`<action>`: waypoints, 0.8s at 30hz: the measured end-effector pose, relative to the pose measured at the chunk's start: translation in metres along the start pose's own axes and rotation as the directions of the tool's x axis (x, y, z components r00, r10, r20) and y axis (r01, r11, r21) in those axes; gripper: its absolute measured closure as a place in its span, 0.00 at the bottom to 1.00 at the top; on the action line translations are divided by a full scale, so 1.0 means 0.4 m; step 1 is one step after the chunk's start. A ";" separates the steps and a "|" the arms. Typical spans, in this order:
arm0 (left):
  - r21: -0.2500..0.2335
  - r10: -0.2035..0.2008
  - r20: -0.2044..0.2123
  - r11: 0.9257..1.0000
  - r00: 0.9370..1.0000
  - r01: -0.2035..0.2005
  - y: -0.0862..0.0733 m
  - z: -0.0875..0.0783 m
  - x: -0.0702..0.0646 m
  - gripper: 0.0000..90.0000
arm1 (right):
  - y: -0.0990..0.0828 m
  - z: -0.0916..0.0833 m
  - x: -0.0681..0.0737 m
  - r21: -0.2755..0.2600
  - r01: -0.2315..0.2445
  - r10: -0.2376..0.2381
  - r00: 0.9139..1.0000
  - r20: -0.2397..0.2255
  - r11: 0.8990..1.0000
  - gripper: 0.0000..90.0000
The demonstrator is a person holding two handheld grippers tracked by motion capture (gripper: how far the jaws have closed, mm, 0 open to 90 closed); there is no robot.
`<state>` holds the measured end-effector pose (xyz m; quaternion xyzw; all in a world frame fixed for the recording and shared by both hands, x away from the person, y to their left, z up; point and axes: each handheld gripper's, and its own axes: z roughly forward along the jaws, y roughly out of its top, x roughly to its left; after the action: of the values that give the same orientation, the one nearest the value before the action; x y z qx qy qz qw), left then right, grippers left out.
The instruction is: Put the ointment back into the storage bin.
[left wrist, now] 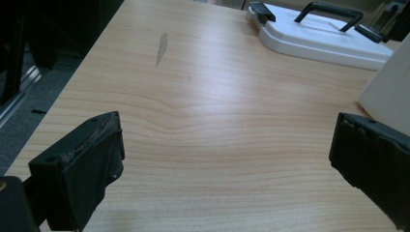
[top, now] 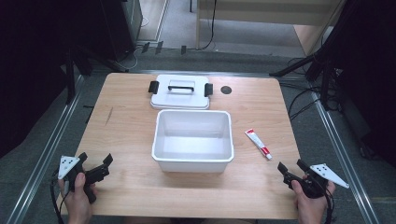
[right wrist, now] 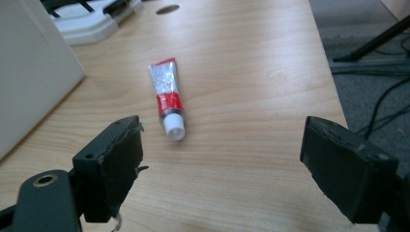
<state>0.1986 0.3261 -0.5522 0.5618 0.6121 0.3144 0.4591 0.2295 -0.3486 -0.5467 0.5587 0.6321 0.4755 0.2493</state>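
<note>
A white open box stands empty in the middle of the wooden table. Its white lid, with a black handle and two black clips, lies flat just behind it; the lid also shows far right in the left gripper view. A small red-and-white tube lies right of the box, cap toward me, and the tube sits just ahead of my right gripper, which is open and empty. My left gripper is open near the front left corner, holding nothing.
A dark round hole is in the table right of the lid. Metal rails run along both table sides. Tripod legs and cables lie on the floor at the right. A box wall stands left of the tube.
</note>
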 end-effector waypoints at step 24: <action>0.007 0.001 -0.008 1.000 1.000 -0.001 0.002 0.005 0.000 0.00 | 0.117 0.038 0.037 0.392 0.143 -0.159 0.987 0.008 0.909 0.21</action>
<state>0.2009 0.3259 -0.5522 0.5625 0.6146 0.3148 0.4547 0.2607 -0.3333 -0.5086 0.5558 0.7505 0.3081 0.1814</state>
